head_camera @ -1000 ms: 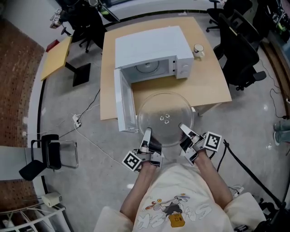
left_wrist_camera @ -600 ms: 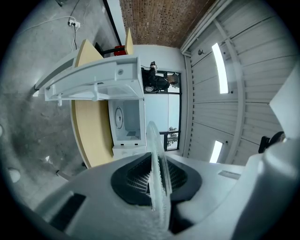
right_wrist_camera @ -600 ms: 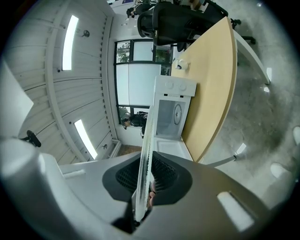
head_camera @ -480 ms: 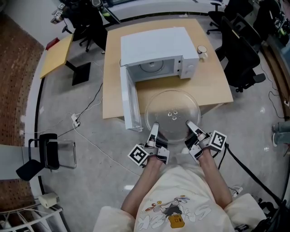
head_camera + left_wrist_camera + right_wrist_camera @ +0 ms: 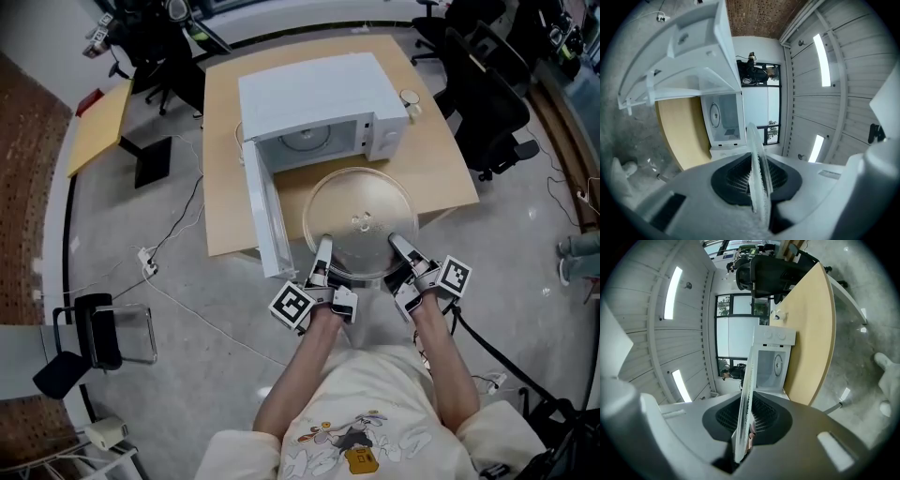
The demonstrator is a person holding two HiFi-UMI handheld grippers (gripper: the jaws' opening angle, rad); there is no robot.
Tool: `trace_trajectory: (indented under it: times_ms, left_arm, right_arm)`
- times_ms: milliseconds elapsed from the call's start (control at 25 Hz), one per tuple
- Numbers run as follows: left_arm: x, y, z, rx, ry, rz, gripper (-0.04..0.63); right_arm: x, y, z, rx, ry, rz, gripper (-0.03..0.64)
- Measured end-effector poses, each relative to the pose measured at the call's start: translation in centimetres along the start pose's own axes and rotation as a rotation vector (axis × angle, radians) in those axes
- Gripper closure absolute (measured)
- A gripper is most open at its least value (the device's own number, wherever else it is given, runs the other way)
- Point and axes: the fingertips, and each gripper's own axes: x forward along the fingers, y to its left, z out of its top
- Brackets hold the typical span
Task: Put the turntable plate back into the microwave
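Left gripper (image 5: 323, 247) and right gripper (image 5: 396, 244) pinch the turntable plate (image 5: 361, 199) (near rim)

A pale wooden table (image 5: 439, 167) stands on a grey floor (image 5: 169, 366), and a white microwave (image 5: 314, 89) sits toward its back, its door (image 5: 266, 220) swung open past the table's near left edge. Just beside the microwave's right end rests a small white object (image 5: 410, 98), too small to identify. On the floor to the left, a thin cable (image 5: 184, 217) trails to a white plug strip (image 5: 145, 265).
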Motion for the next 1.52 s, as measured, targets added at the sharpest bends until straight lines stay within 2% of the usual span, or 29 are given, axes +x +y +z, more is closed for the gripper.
trace_trajectory:
  times_ms: [120,280,680,880,1200,1520]
  left_arm:
    - [2.1,0.3,1.1,-0.002,-0.021,0.006,0.56]
    - [4.4,2.7,2.9,0.018,-0.072,0.053,0.56]
    - [10.9,5.4,6.0,0.034,-0.199,0.115,0.56]
    - [13.2,7.4,7.3,0.034,-0.256,0.137,0.558]
    - [14.3,10.5,9.2,0.041,-0.344,0.097,0.558]
    - [15.0,12.7,12.0,0.039,-0.422,0.08,0.557]
  right_arm:
    - [2.2,-0.5,1.3,0.002,0.008,-0.004,0.578]
    - [5.6,-1.6,3.3,0.02,0.036,-0.013,0.578]
    - [13.5,-4.3,8.1,0.058,0.21,-0.034,0.577]
    - [16.5,-5.8,10.0,0.083,0.255,-0.042,0.578]
    - [19.7,-8.0,10.7,0.051,0.325,-0.031,0.577]
    - [22.2,-10.2,10.5,0.038,0.282,-0.045,0.577]
